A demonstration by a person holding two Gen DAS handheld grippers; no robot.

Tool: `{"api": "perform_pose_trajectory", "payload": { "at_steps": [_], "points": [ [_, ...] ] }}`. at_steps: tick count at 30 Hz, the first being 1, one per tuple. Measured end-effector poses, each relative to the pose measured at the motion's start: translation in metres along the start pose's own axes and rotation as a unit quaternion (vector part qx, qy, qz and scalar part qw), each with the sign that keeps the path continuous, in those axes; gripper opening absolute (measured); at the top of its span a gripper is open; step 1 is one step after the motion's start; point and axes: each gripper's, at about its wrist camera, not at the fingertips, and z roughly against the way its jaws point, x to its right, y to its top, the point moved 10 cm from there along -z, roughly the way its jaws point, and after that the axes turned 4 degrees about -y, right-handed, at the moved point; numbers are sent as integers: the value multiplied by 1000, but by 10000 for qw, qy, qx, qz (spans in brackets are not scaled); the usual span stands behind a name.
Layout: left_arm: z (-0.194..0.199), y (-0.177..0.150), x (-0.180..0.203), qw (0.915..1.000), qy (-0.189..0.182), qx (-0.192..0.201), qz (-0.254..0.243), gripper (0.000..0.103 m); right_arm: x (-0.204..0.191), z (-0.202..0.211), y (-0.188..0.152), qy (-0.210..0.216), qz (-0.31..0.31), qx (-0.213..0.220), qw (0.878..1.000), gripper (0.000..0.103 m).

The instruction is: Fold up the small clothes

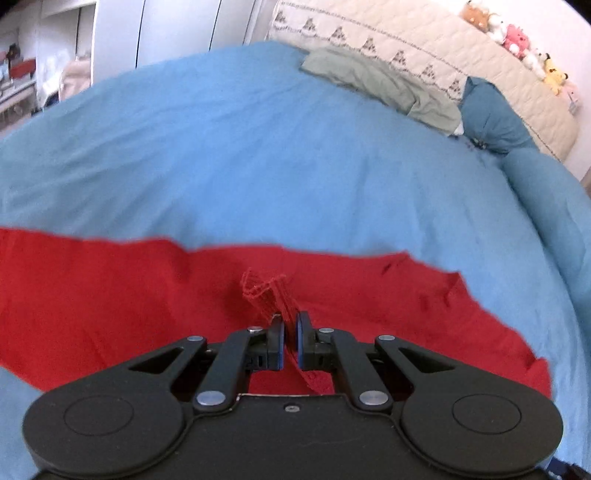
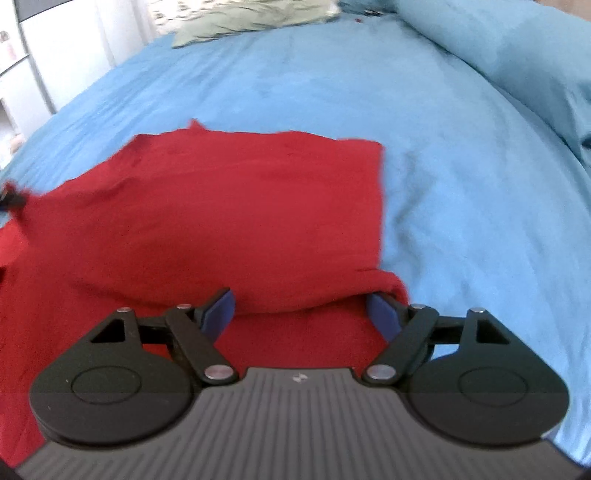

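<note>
A red garment (image 1: pixel 129 302) lies spread on the blue bed cover (image 1: pixel 240 155). My left gripper (image 1: pixel 290 326) is shut on a hemmed edge of the red garment, and a folded strip of it sticks up between the pads. In the right wrist view the red garment (image 2: pixel 240 206) lies partly folded over itself. My right gripper (image 2: pixel 303 312) is open, its blue pads (image 2: pixel 219 314) on either side of the near fold, low over the cloth. The left gripper shows as a dark blur at the left edge (image 2: pixel 11 197).
A grey-green garment (image 1: pixel 380 85) lies crumpled at the far side of the bed (image 2: pixel 251 18). A blue pillow (image 1: pixel 491 118) and a cream quilt (image 1: pixel 424 48) with plush toys (image 1: pixel 517 40) are at the far right. White cupboards (image 1: pixel 166 29) stand beyond.
</note>
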Motion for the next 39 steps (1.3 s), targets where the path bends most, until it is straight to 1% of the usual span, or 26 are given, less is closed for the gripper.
{"api": "perform_pose_trajectory", "payload": {
  "at_steps": [3,6,8,9,11,13,14,15,16,17,18,19,21,23,26,28,29,31,35,37,39],
  "points": [
    [-8,-10,-4,10000,7,-35,-27,6,14,-2,-3,38,-276,-13,9996,94],
    [-9,-12,-9,10000,51,-52,-12,7,20,1,-8,-28,-217,-36,9998,94],
    [-2,-16,-18,9997,240,-74,-48,17,20,2,-12,-30,-116,-60,9999,94],
    [4,-18,-24,9994,339,-59,-48,18,20,3,-12,-42,-26,-67,10000,94],
    [18,-22,-41,9980,628,-75,-59,27,19,6,-14,-79,109,-105,9999,94],
    [31,-27,-60,9950,980,-174,-74,34,21,11,-16,-110,99,-159,9998,94],
    [38,-28,-65,9941,1060,-200,-62,35,21,16,-14,-217,130,-155,9996,95],
    [44,-28,-65,9945,1024,-204,-63,36,19,22,-10,-321,182,-72,9993,95],
    [47,-26,-60,9955,917,-193,-108,41,13,32,-2,-313,280,151,9990,95],
    [50,-25,-53,9966,782,-173,-204,51,7,40,5,-231,345,338,9986,96],
    [50,-24,-44,9973,646,-161,-297,57,1,46,12,-155,391,492,9979,100],
    [48,-23,-36,9980,522,-164,-325,65,-6,48,18,-46,429,558,9975,101],
    [36,-24,-18,9988,257,-196,-356,66,-19,38,26,153,436,510,9976,101],
    [21,-26,-4,9990,80,-239,-368,66,-23,22,28,117,389,389,9984,101],
    [-2,-33,9,9986,12,-383,-376,66,-19,-5,25,-116,115,56,9999,101],
    [-16,-40,11,9978,-25,-574,-318,66,-12,-18,16,-270,-104,-210,9994,101],
    [-20,-43,10,9976,24,-625,-306,66,-9,-22,11,-243,-202,-268,9991,101],
    [-23,-46,10,9974,52,-596,-392,68,-8,-22,8,-205,-195,-170,9995,102],
    [-18,-46,10,9966,94,-651,-495,69,-7,-19,10,-190,-182,-144,9996,102],
    [-9,-43,7,9969,88,-649,-425,69,-9,-9,14,-173,-214,-59,9996,102],
    [6,-38,3,9975,135,-569,-386,69,-12,7,21,-160,-179,66,9997,102]
  ]
}}
